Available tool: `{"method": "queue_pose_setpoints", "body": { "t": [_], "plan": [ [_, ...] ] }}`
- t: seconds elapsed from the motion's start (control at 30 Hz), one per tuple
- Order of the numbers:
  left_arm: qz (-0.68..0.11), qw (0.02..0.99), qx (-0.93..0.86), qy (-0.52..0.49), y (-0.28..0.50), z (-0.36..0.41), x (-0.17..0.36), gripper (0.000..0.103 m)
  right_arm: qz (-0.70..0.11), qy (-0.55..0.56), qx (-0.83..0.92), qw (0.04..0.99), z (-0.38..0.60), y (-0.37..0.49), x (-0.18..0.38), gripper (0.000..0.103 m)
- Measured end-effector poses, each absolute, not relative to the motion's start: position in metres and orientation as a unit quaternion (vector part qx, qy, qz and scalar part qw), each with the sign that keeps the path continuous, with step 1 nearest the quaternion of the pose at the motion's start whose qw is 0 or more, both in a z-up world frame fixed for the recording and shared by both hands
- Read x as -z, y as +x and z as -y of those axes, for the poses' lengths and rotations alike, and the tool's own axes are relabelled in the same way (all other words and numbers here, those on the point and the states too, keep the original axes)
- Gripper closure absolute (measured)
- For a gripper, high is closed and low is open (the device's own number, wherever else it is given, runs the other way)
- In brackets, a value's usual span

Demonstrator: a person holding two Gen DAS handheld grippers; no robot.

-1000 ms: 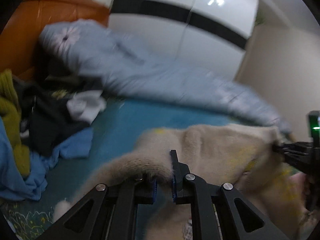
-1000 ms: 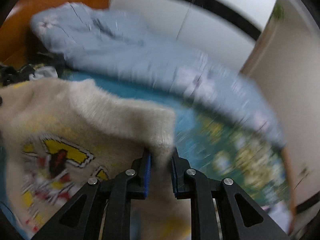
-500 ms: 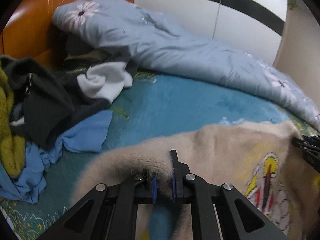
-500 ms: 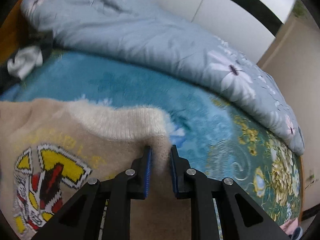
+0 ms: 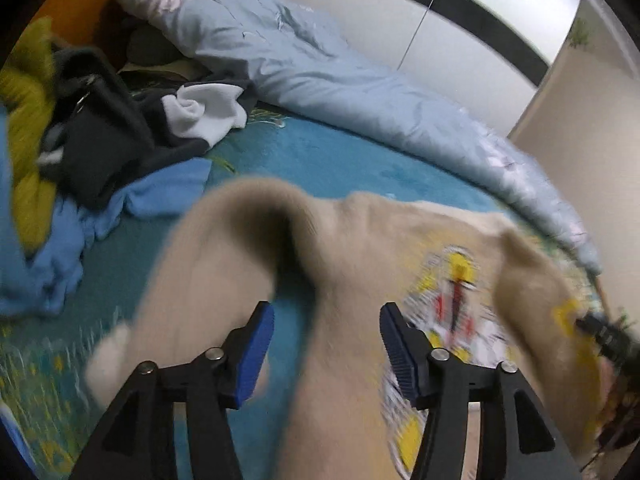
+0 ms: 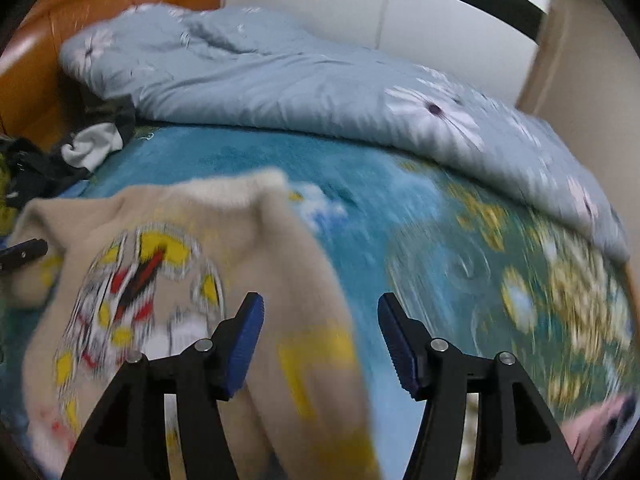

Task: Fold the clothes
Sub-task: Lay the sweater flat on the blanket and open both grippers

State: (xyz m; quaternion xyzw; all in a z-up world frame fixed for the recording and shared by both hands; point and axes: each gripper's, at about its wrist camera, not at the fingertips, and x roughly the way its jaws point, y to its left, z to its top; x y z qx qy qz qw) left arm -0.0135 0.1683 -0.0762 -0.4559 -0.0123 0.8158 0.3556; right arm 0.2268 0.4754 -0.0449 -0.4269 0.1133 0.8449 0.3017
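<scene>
Both the left gripper (image 5: 326, 344) and right gripper (image 6: 320, 338) gape empty over a beige sweater (image 5: 360, 248) at frame centre; soft and limp, it looks best pinched at its shoulders.

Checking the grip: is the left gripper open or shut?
Open: the left gripper has its blue-padded fingers spread apart over the beige sweater.

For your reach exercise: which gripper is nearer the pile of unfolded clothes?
Left. The left gripper is beside the clothes pile; the right gripper sits farther across the beige sweater.
</scene>
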Motion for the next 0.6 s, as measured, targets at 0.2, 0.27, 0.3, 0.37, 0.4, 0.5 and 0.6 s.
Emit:
{"method": "queue_pose_setpoints", "body": {
  "t": [0.2, 0.27, 0.3, 0.37, 0.4, 0.5, 0.6],
  "plan": [
    [0.005, 0.397, -0.798, -0.453, 0.049, -0.155, 0.077, 0.040, -0.204, -0.403, -0.834, 0.316, -0.451, 0.374, 0.065, 0.042],
    [-0.005, 0.410, -0.789, -0.458, 0.062, -0.162, 0.078, 0.040, -0.234, -0.389, -0.833, 0.316, -0.440, 0.408, 0.072, 0.042],
    [-0.010, 0.417, -0.784, -0.461, 0.068, -0.165, 0.078, 0.040, -0.253, -0.379, -0.834, 0.311, -0.434, 0.423, 0.076, 0.042],
    [-0.015, 0.421, -0.780, -0.462, 0.077, -0.170, 0.076, 0.040, -0.267, -0.374, -0.835, 0.303, -0.425, 0.437, 0.083, 0.042],
    [-0.017, 0.424, -0.778, -0.463, 0.081, -0.173, 0.075, 0.040, -0.264, -0.374, -0.836, 0.303, -0.419, 0.441, 0.086, 0.042],
    [-0.024, 0.430, -0.778, -0.457, 0.093, -0.177, 0.067, 0.040, -0.261, -0.364, -0.837, 0.313, -0.411, 0.448, 0.093, 0.050],
    [-0.029, 0.428, -0.782, -0.452, 0.093, -0.175, 0.064, 0.040, -0.300, -0.340, -0.830, 0.325, -0.421, 0.457, 0.091, 0.094]
  ]
}}
